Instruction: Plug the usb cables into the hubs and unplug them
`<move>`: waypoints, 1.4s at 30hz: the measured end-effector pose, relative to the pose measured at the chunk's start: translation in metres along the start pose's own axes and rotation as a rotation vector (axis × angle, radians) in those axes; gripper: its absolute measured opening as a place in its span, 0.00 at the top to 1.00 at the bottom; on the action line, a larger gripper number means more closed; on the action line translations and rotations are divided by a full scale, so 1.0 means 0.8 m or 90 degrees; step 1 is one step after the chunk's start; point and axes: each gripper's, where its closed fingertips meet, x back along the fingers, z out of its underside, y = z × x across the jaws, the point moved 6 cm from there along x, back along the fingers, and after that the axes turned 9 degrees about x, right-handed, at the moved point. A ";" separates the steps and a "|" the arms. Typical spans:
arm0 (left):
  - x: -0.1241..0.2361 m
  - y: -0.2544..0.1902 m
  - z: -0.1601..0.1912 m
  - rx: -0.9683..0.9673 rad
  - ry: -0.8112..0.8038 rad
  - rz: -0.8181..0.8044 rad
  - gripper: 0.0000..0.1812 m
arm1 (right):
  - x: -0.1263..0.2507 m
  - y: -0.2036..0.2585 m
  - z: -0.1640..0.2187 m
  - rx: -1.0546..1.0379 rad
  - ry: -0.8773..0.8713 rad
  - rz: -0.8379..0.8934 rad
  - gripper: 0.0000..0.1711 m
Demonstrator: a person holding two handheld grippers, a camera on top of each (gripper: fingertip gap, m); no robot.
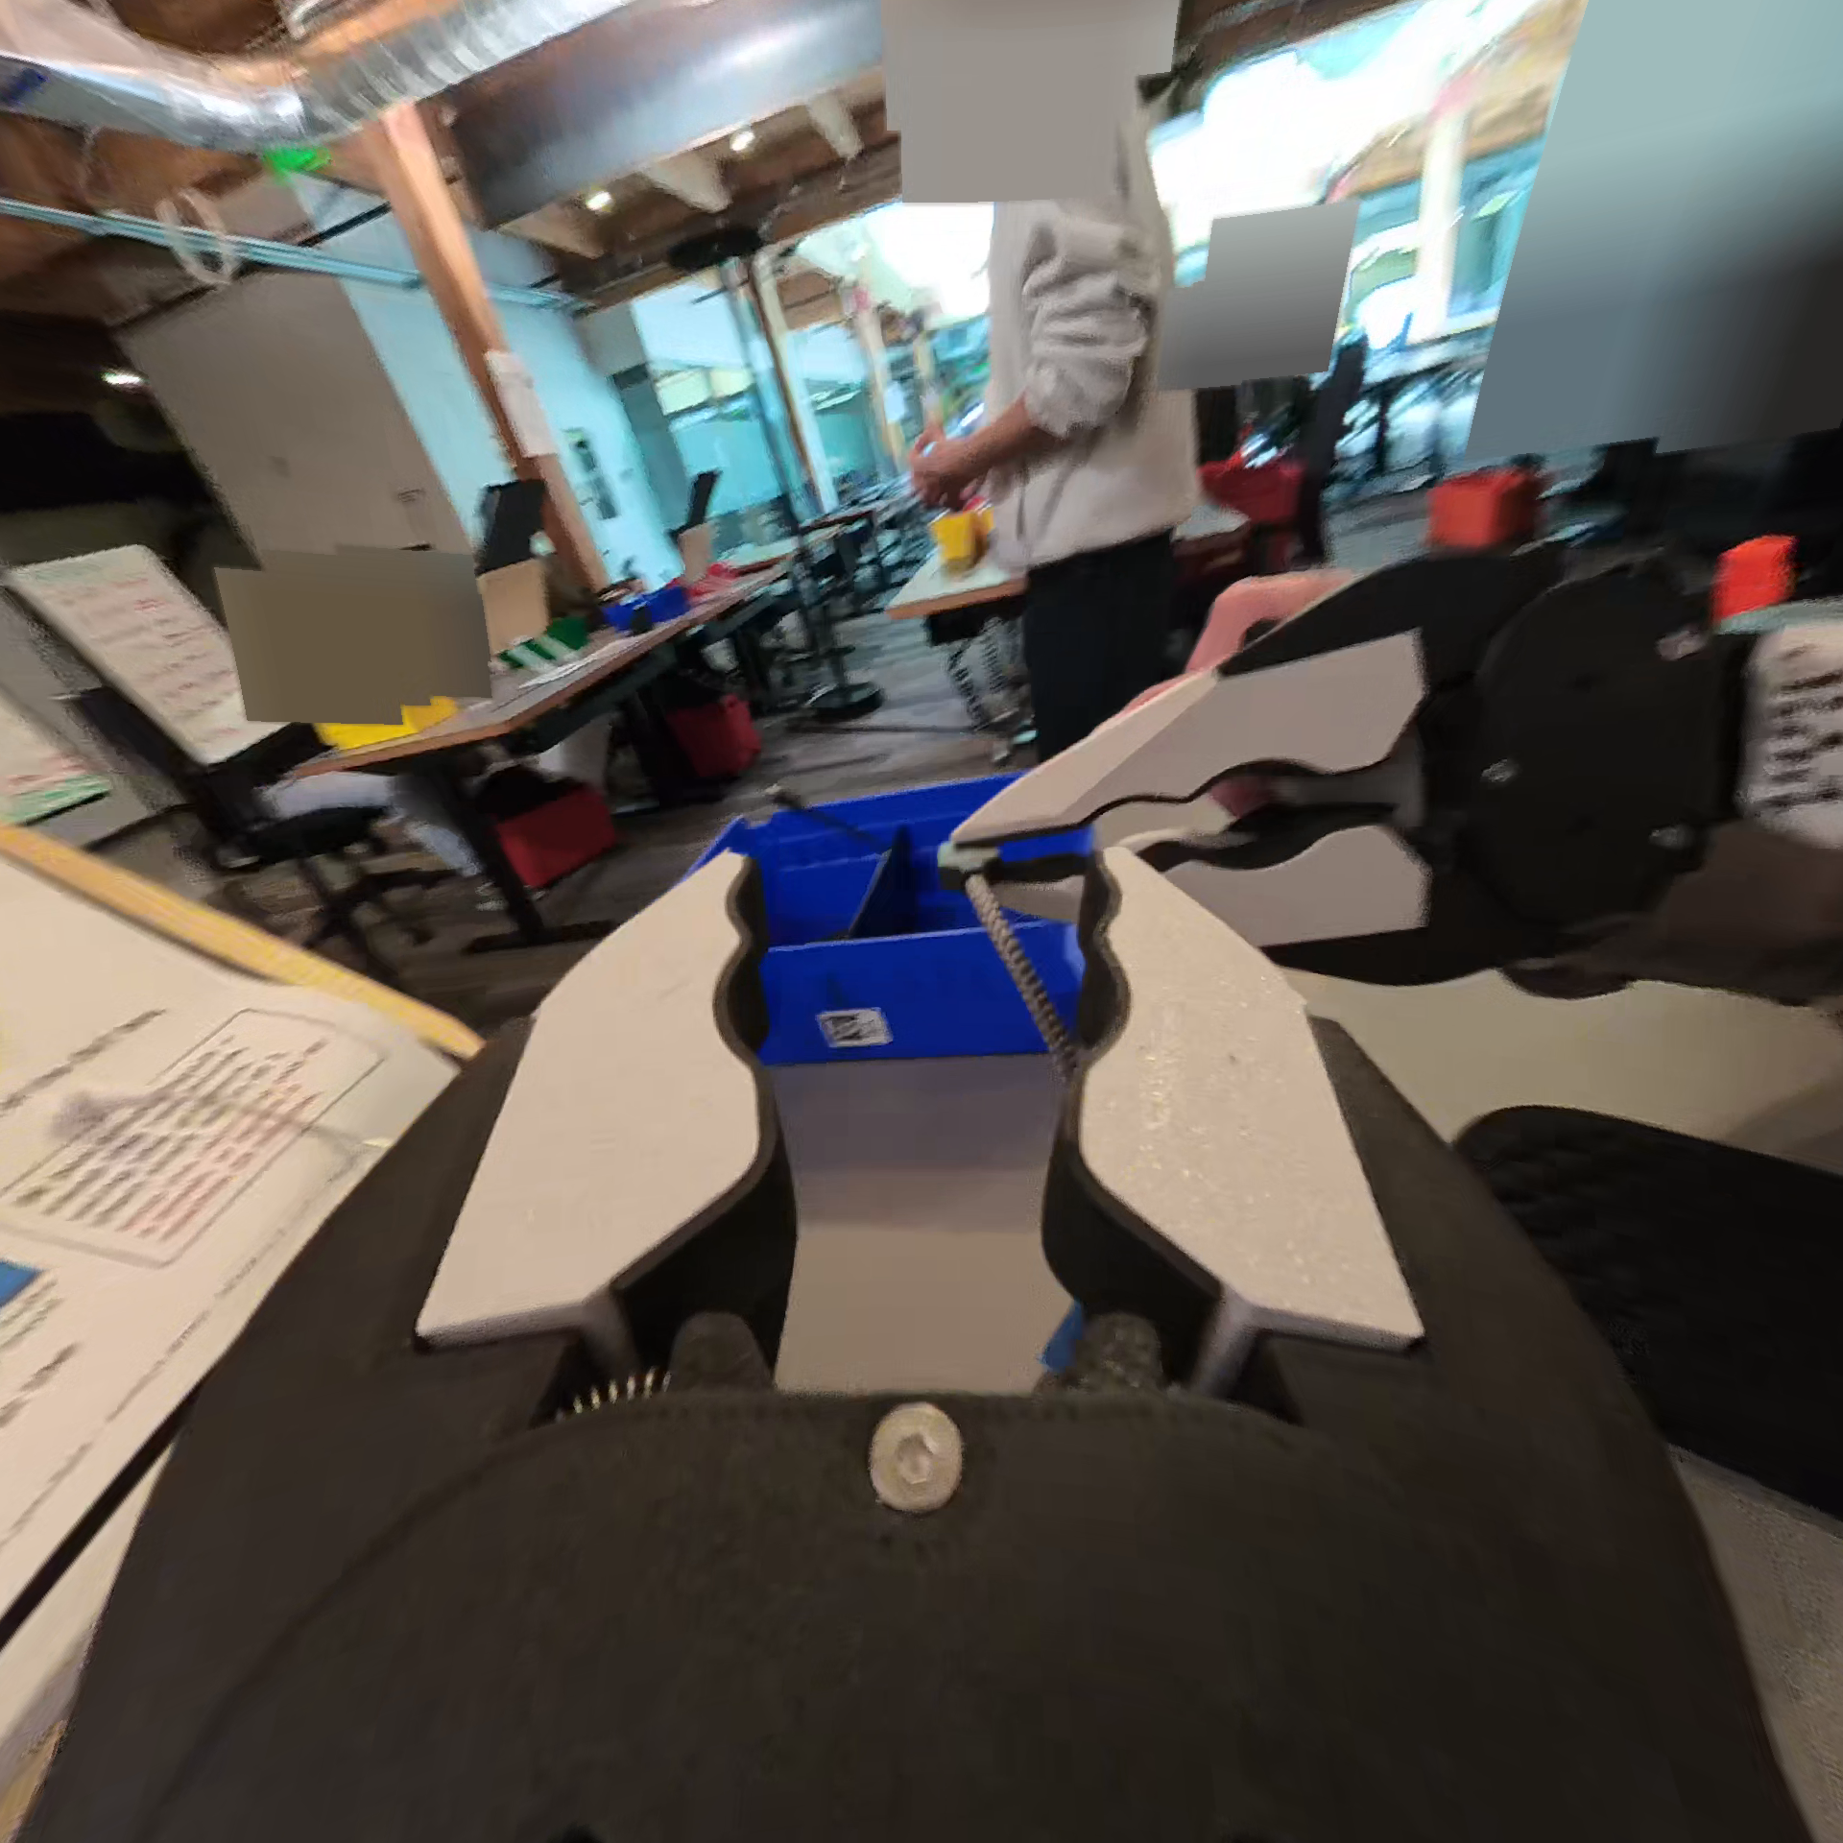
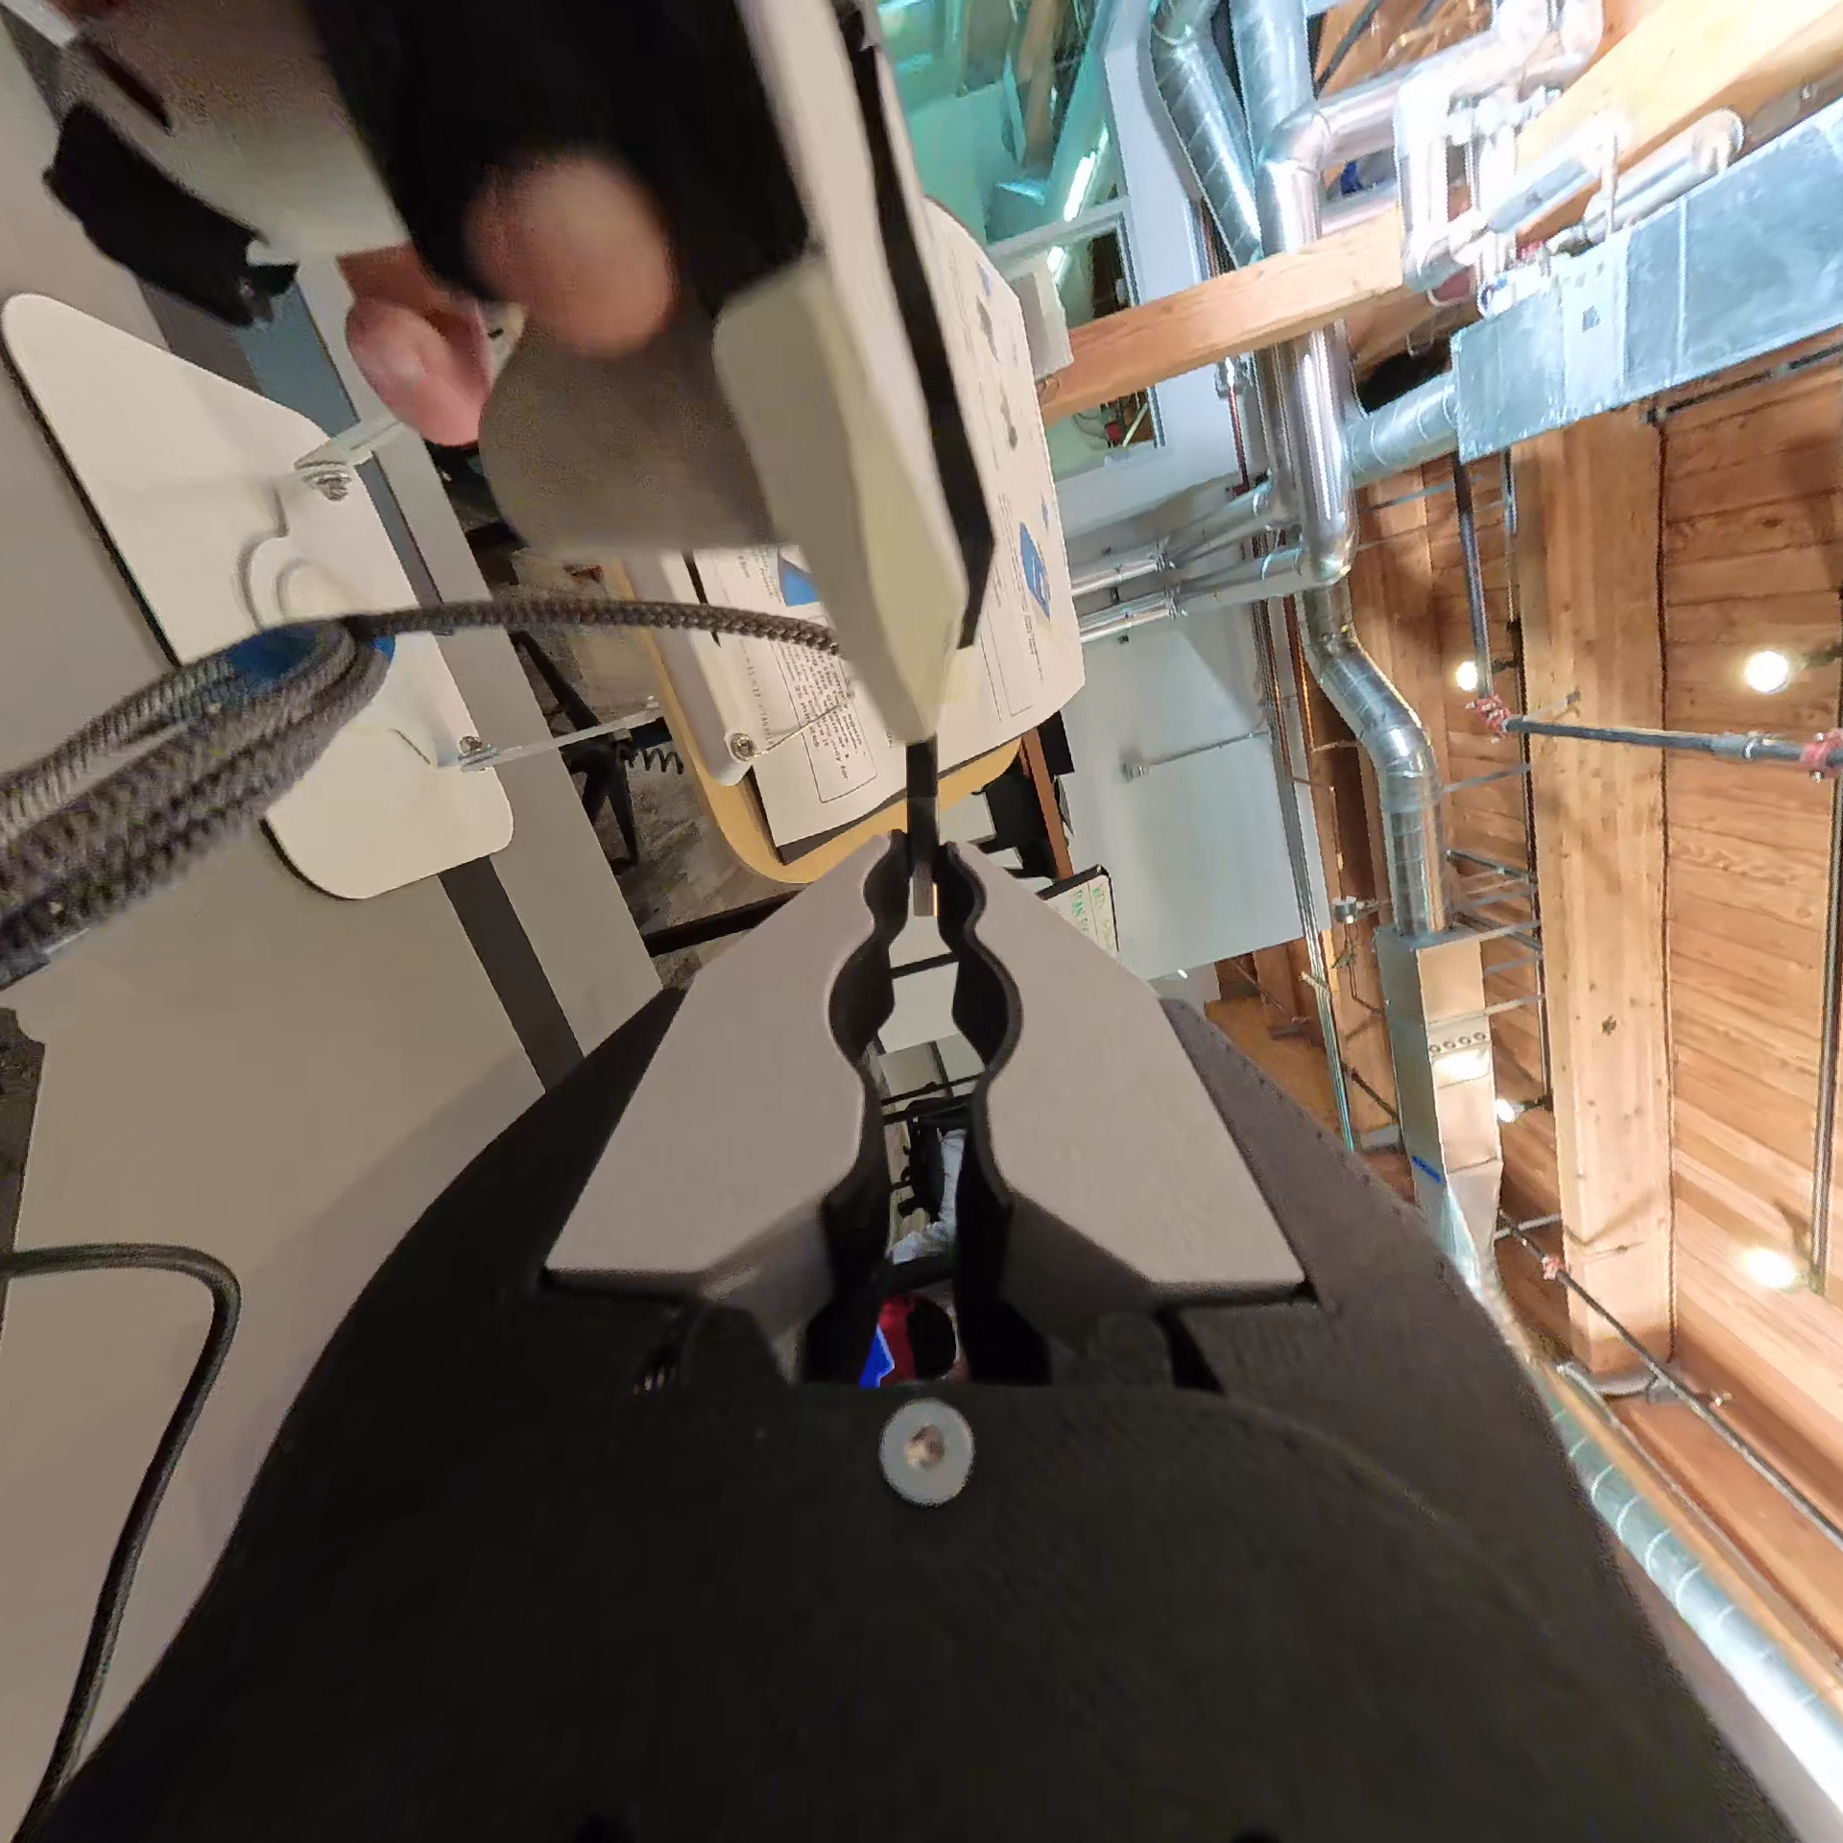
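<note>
Left wrist view shows the left tool (image 1: 922,878) spread apart and empty above the tabletop (image 1: 1396,1047), facing a blue bin (image 1: 918,987). The right tool (image 2: 922,878) is clamped on the plug (image 2: 922,848) of a braided usb cable (image 2: 180,738), held up in the air. No hub is visible; the next move likely calls for carrying the plug to a port.

Left gripper (image 1: 922,878) jaws parted; right gripper (image 2: 922,863) jaws pinched nearly closed, rolled sideways.
</note>
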 end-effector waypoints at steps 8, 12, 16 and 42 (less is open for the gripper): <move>-0.022 -0.008 0.009 0.001 -0.003 -0.049 0.86 | -0.004 0.000 -0.005 -0.006 0.028 0.014 0.98; -0.024 -0.010 0.011 -0.009 0.010 -0.053 0.90 | -0.004 0.001 -0.006 0.016 0.027 0.019 0.98; -0.024 -0.010 0.012 -0.003 0.014 -0.041 0.92 | -0.003 0.002 -0.005 0.046 0.023 0.019 0.98; -0.017 -0.009 0.013 0.033 0.045 0.000 0.93 | 0.001 0.002 -0.007 0.086 -0.004 0.025 0.98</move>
